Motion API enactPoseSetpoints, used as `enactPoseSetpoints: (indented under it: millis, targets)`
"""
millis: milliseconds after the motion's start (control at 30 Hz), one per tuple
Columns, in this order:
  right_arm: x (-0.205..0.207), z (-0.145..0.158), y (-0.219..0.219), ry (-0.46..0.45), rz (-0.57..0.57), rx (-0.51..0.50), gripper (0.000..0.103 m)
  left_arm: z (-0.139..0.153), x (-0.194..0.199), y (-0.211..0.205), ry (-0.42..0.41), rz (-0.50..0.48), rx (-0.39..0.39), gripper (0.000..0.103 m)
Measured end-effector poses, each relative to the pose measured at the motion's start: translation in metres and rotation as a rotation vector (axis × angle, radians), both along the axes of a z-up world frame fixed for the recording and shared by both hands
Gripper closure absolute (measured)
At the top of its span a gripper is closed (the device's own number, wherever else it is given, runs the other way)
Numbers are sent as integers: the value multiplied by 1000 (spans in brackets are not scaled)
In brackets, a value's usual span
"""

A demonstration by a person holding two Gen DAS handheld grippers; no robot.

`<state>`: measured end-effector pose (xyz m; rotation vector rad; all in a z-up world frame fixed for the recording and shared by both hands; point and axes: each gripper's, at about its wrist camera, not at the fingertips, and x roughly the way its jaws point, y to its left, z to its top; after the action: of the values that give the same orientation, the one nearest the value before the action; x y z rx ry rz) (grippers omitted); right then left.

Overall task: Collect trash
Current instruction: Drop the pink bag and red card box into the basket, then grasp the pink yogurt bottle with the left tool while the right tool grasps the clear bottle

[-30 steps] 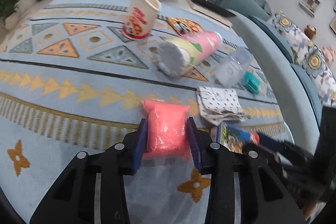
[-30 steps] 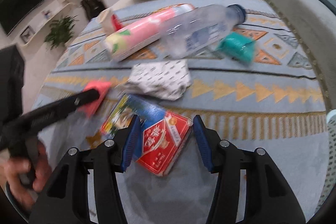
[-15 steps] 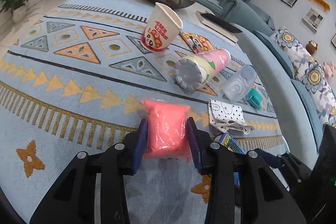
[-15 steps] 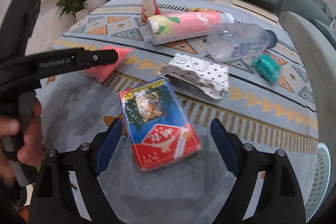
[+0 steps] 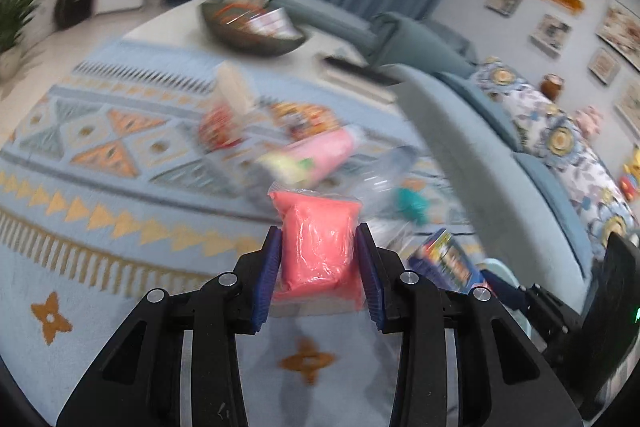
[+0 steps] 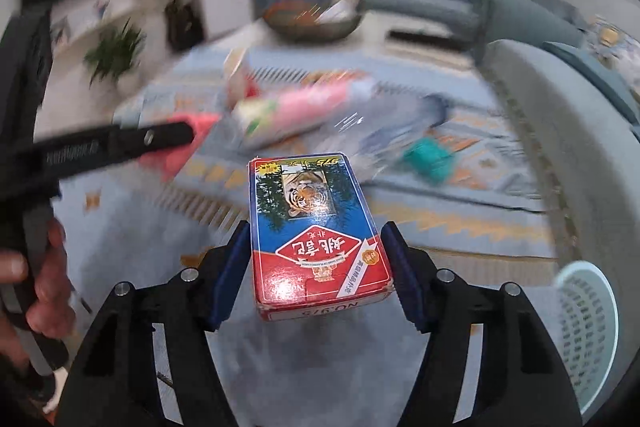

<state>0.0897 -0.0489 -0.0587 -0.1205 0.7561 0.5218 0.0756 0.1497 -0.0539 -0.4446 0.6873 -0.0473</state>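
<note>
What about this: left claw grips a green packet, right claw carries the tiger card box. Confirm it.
Not quite. The packet in the left claw is pink, as the left wrist view shows. The right claw does carry the tiger card box.

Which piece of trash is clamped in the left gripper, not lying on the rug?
The pink plastic pouch, pressed between the left gripper's blue pads. The pink tube and clear bottle lie on the rug, and the card box is between the right gripper's fingers.

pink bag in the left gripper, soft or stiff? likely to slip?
The pink bag is probably soft: its glossy film wrinkles between the left gripper pads. It is likely light and squashy. The slick plastic may slip, though the pads pinch both sides.
</note>
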Motion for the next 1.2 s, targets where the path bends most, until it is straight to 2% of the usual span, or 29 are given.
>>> enactPoseSetpoints:
  millis: [133, 333, 533, 633, 800, 1067, 1100, 1133, 1167, 1200]
  targets:
    - [-6, 29, -51, -65, -117, 36, 41, 28, 4, -40, -56, -85, 26, 67]
    - [-12, 56, -139, -128, -308, 68, 41, 63, 16, -123, -120, -247, 63, 67]
    - [-20, 63, -220, -154, -488, 77, 41, 81, 33, -211, -157, -383, 95, 67]
    - [-19, 54, -258, -127, -589, 87, 41, 76, 38, -252, -148, -447, 114, 67]
    - [-14, 20, -305, -24, -735, 112, 41, 44, 51, -311, -82, -557, 157, 67]
    - [-2, -33, -334, 104, -837, 134, 39, -4, 68, -348, 10, -652, 156, 67]
    - [-1, -37, -335, 115, -849, 134, 39, -6, 69, -348, 9, -658, 141, 65]
    - [1, -42, -338, 129, -863, 136, 38, -8, 71, -348, 4, -672, 117, 55]
    - [2, -45, -342, 139, -872, 140, 38, -11, 72, -348, -1, -683, 96, 37]
    - [2, -47, -343, 146, -879, 142, 38, -12, 72, -347, -4, -672, 97, 31]
